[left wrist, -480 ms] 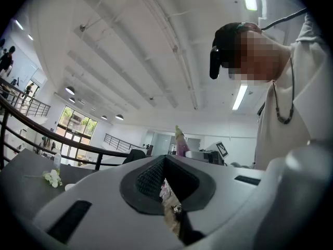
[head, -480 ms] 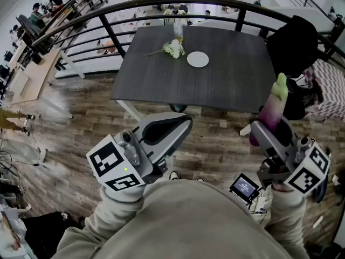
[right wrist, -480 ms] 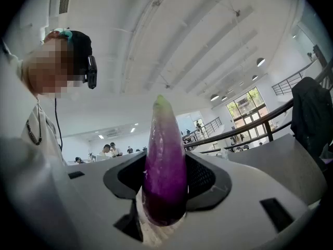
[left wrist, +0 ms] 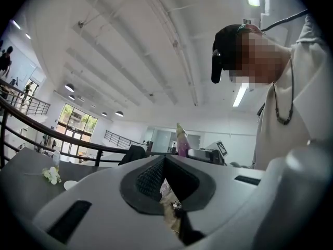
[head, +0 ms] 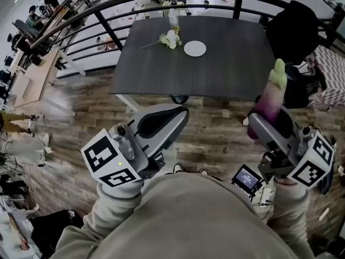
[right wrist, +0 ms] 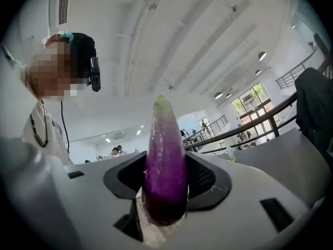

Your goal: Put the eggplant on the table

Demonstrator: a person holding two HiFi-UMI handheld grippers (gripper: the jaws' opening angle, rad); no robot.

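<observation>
A purple eggplant (head: 269, 100) with a pale green tip stands upright between the jaws of my right gripper (head: 268, 122), which is shut on its lower part. In the right gripper view the eggplant (right wrist: 165, 155) fills the gap between the two pads. It hangs over the wooden floor, just short of the near edge of the dark table (head: 226, 74). My left gripper (head: 168, 118) is at the lower left, also short of the table. Its jaws are shut with nothing between them (left wrist: 165, 160). The eggplant (left wrist: 182, 141) shows beyond them in the left gripper view.
On the table's far side lie a white plate (head: 194, 48), a bunch of white flowers (head: 170, 39) and a clear bottle (head: 173, 19). A black railing (head: 108, 34) curves behind the table. A dark coat (head: 294, 36) hangs on a chair at right.
In the head view the table has slid slightly up and away. Both grippers keep nearly the same places, and the eggplant stays gripped.
</observation>
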